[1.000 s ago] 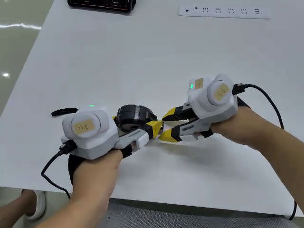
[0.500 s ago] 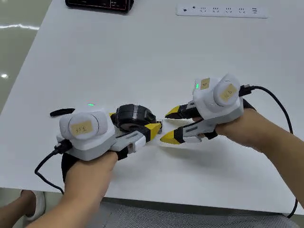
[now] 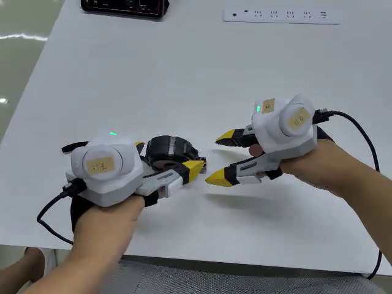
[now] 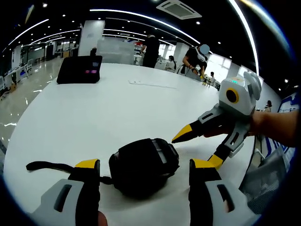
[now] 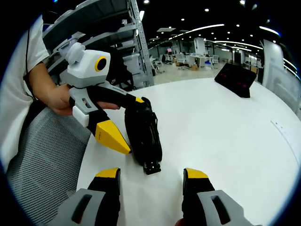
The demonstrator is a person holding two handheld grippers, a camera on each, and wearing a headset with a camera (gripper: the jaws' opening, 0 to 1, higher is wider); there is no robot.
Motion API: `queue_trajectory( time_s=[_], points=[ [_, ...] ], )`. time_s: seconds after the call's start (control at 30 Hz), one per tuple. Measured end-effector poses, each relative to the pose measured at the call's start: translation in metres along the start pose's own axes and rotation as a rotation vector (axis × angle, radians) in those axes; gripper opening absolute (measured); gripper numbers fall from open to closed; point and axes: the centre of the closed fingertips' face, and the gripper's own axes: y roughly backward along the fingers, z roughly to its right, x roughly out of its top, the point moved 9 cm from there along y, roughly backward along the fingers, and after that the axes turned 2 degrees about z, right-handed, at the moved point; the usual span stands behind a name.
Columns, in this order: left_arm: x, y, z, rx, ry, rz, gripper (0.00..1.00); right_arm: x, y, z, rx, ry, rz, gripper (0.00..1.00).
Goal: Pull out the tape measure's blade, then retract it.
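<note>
The right gripper (image 3: pixel 220 157), white-bodied with yellow-tipped black jaws, is spread wide and has hold of nothing. A second ago its jaws were narrower and their tips lay just beside the case's 3 o'clock end. Half a second ago they had begun to part, and now they are wider still and drawn back toward 3 o'clock, apart from the case. The matching left gripper (image 4: pixel 145 165) has kept its place. It is open and straddles the black, round-cased plastic tape measure (image 3: pixel 171 150), and the left gripper view shows a gap on each side of the case.

In the head view the left gripper's far jaw is mostly hidden behind the case and the gripper's own white body. At 11 o'clock a flat black device (image 3: pixel 122 6) is cut off by the picture's top edge. Any print on the case is too small to read.

The tape measure lies on the white workbench (image 3: pixel 184 73) at about 8 o'clock from the head view's centre. A thin black wrist strap (image 3: pixel 73 146) trails from it toward 9 o'clock. The right gripper view shows a small dark hook tab (image 5: pixel 151 167) sitting at the case's end, with no length of blade drawn out.
</note>
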Motion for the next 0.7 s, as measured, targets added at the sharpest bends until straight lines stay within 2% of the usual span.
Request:
queue_trajectory(
  time_s=[0.37, 0.47, 0.7],
  points=[
    [0.003, 0.007, -0.005, -0.002, -0.031, -0.018, 0.76, 0.0, 0.006, -0.003, -0.018, 0.005, 0.006, 0.55],
    [0.005, 0.011, -0.007, -0.004, -0.093, -0.041, 0.76, -0.004, 0.012, -0.004, -0.037, 0.021, -0.003, 0.57],
    [0.008, 0.018, -0.011, -0.029, -0.18, -0.064, 0.78, -0.007, 0.026, -0.005, -0.08, 0.028, -0.005, 0.66]
  ],
)
